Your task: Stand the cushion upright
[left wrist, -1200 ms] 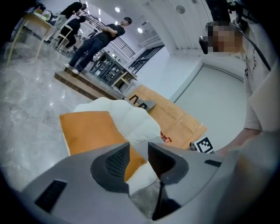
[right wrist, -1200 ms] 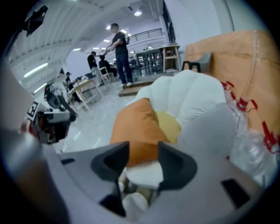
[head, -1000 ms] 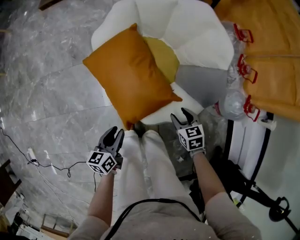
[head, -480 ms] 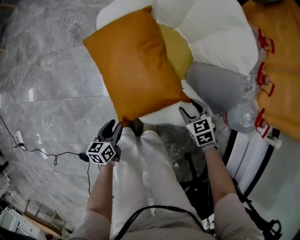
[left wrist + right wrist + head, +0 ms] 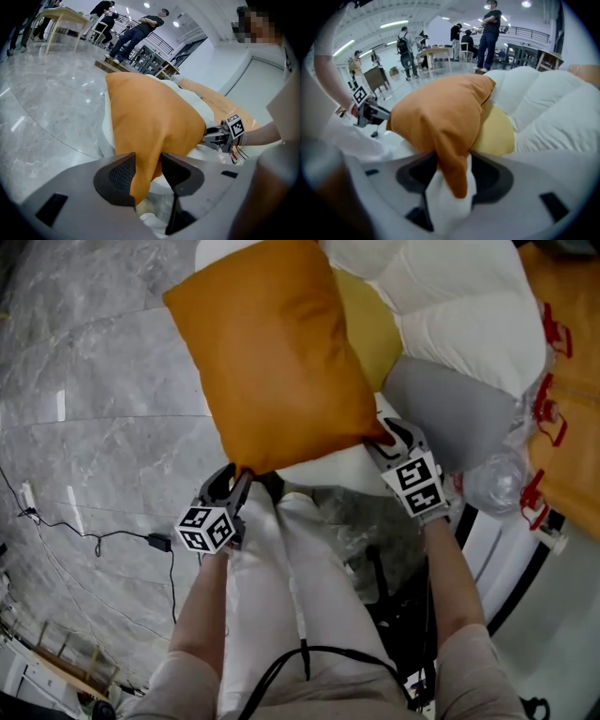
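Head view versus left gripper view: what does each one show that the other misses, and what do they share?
Only the head view: a grey cushion and a yellow cushion beside the orange one, and a black cable on the floor.

Only the left gripper view: people standing far behind, a table, and the left gripper seen close up, its jaws opening with the orange cushion's corner between them.

Both: the orange cushion, the white seat, the right gripper and the marbled floor.

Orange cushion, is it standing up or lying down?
Lying down: the orange cushion shows its whole broad face from above, resting over the yellow cushion.
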